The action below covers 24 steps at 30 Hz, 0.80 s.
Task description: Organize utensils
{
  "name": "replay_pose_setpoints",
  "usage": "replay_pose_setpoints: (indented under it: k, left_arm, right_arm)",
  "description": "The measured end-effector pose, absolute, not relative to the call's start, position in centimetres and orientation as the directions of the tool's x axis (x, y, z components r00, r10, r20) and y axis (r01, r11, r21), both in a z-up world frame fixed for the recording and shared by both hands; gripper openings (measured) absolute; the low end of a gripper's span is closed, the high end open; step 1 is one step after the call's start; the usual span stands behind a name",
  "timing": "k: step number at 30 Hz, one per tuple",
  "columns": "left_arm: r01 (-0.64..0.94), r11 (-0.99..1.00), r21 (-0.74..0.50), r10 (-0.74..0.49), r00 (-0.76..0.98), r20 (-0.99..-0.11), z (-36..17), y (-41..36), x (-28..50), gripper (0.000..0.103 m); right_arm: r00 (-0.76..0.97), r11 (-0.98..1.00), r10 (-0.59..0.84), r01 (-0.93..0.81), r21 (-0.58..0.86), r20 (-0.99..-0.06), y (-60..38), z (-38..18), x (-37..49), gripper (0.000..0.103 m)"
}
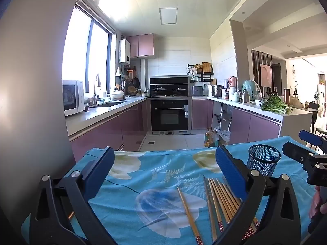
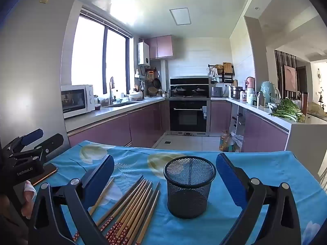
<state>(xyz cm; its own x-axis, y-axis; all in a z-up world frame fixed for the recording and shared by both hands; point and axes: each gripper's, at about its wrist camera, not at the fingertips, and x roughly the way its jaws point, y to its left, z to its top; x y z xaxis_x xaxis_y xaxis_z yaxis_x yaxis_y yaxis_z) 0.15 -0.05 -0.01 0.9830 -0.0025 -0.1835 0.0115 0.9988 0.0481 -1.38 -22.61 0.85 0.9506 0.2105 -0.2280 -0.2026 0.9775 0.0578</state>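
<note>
Chopsticks [image 2: 130, 208] lay bunched on the blue flowered tabletop [image 2: 265, 169], one stray stick [image 1: 189, 214] apart to their left; the black mesh cup [image 2: 189, 185] stood upright just right of them; my left gripper [image 1: 163, 167] hovered with fingers spread wide, holding nothing; my right gripper [image 2: 164, 173] likewise gaped empty, the cup between its fingers, untouched.

left wrist: low over table [image 1: 143, 175], facing kitchen | right wrist: same, rightward | shared: chopsticks [image 1: 220, 200], cup [image 2: 189, 185]
</note>
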Motion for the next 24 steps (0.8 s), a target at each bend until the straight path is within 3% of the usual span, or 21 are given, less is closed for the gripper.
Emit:
replay_pose_setpoints:
  k: [24]
  left_arm:
    - [0.017,0.999,0.038,-0.012,0.99,-0.14,0.03,-0.13,-0.47,0.097]
  right_arm:
    - [0.948,0.976,0.218,-0.21,0.059,-0.233,-22.66,1.15,-1.46,0.097]
